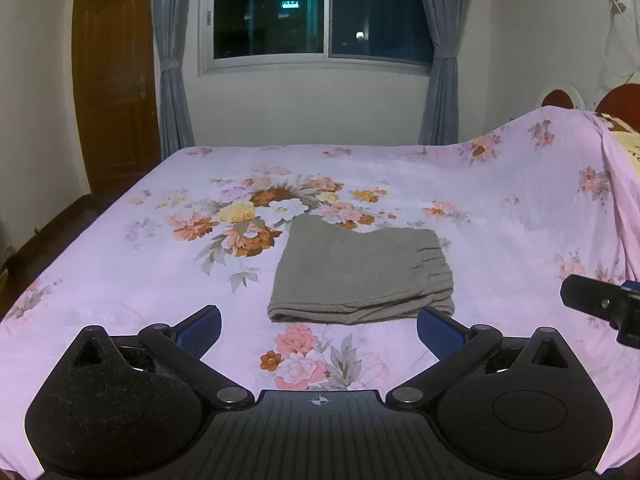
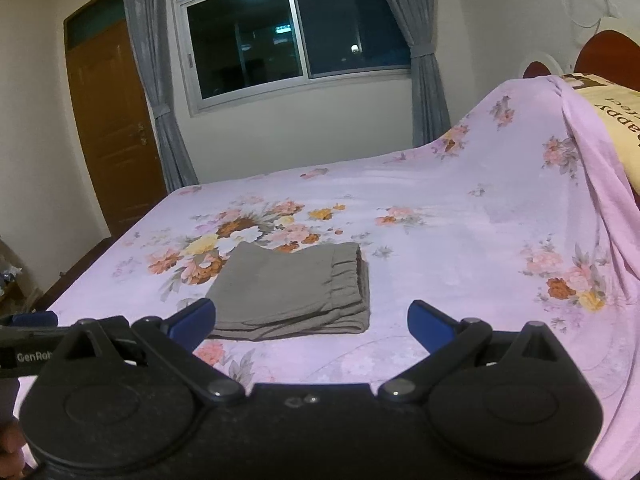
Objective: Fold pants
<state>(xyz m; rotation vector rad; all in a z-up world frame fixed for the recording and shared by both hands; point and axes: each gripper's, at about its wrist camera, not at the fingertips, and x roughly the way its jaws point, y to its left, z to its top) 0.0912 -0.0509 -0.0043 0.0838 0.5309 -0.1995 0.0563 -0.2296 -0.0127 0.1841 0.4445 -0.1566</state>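
Note:
Grey pants (image 1: pixel 360 276) lie folded into a compact rectangle on the pink floral bed sheet (image 1: pixel 120 280), the elastic waistband on the right side. My left gripper (image 1: pixel 319 326) hovers open just in front of their near edge, nothing between its blue pads. In the right wrist view the same folded pants (image 2: pixel 292 292) sit ahead and to the left. My right gripper (image 2: pixel 312 320) is open and empty, its left fingertip (image 2: pixel 196 316) near the pants' front left corner. Part of the right gripper (image 1: pixel 604 304) shows at the right edge of the left wrist view.
The sheet rises over a mound with a yellow pillow (image 2: pixel 616 120) at the right, by the headboard (image 2: pixel 608 48). A window (image 1: pixel 320 12) with grey curtains faces me, and a wooden door (image 1: pixel 114 80) stands at the left. Dark floor (image 1: pixel 36 240) runs along the bed's left side.

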